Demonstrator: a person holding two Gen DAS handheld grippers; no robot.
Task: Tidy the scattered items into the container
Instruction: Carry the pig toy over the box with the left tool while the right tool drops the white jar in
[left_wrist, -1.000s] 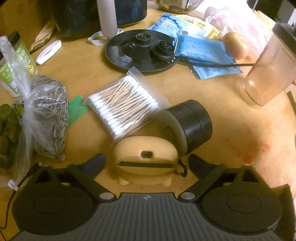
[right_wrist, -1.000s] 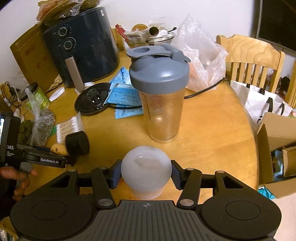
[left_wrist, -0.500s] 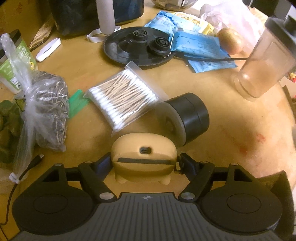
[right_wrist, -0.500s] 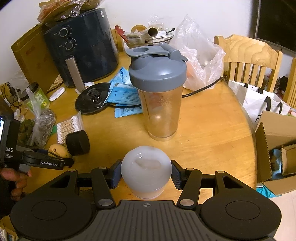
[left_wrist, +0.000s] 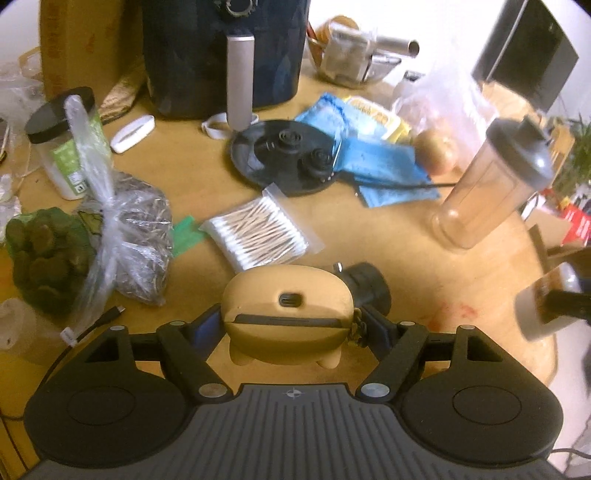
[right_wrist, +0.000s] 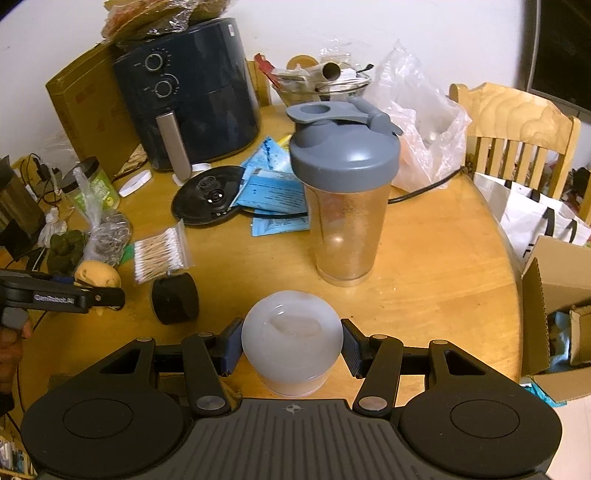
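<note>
Earbud case (left_wrist: 286, 317), tan, clamped in left gripper (left_wrist: 291, 328), ready for binning; right gripper (right_wrist: 291, 350) pinches white tub (right_wrist: 291, 339); swabs (left_wrist: 258, 236) at twelve o'clock.

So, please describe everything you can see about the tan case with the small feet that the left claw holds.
The tan case is a rounded, matte, rubbery-looking shell with a dark seam across its middle, a small oval port above the seam and two stubby feet below. A little dark loop hangs at one end. It sits crosswise in the left claw, whose pads press its two ends. In the right wrist view it appears lifted clear of the wooden table, beside the black cylinder; nothing else touches it.
</note>
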